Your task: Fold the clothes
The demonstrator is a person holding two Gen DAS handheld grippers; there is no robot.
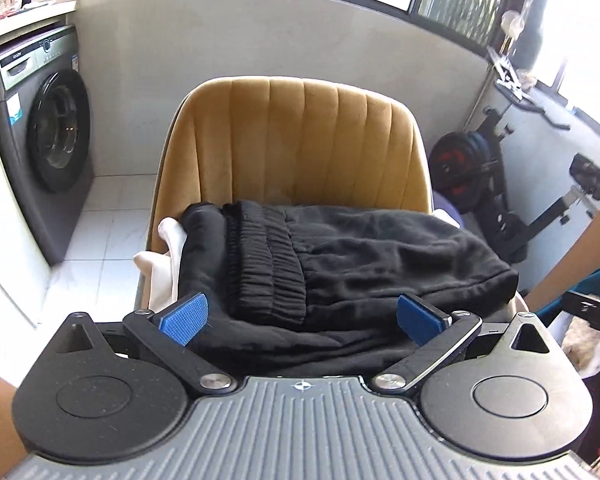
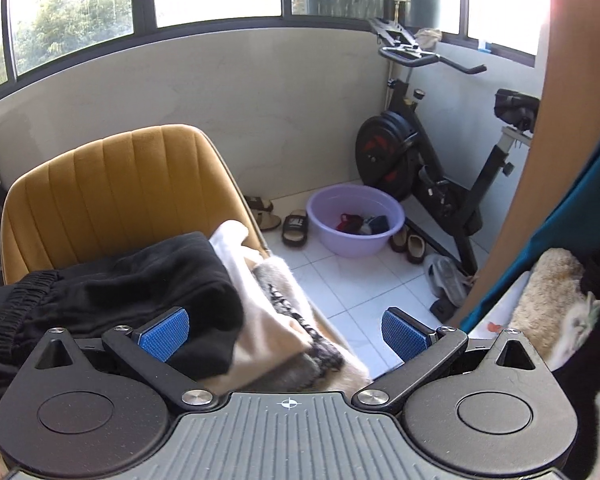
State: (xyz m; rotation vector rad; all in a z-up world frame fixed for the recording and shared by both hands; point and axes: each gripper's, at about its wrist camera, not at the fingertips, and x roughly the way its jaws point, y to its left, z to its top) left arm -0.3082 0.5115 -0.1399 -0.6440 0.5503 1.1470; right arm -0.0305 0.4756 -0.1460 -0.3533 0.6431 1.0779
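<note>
Folded black pants (image 1: 340, 256) with a ribbed elastic waistband lie on the seat of a mustard yellow chair (image 1: 291, 136), on top of cream clothes (image 1: 159, 264). My left gripper (image 1: 300, 316) is open just above the near edge of the pants, holding nothing. In the right wrist view the black pants (image 2: 131, 284) lie at the left, with cream and grey folded clothes (image 2: 267, 312) beside them on the chair (image 2: 115, 188). My right gripper (image 2: 285, 334) is open above the right edge of that pile, holding nothing.
A grey washing machine (image 1: 39, 136) stands at the left. An exercise bike (image 2: 432, 168) stands at the right by the wall. A purple basin (image 2: 354, 220) with small items and several slippers (image 2: 295, 228) sit on the tiled floor. A fluffy beige item (image 2: 548, 300) lies at the right.
</note>
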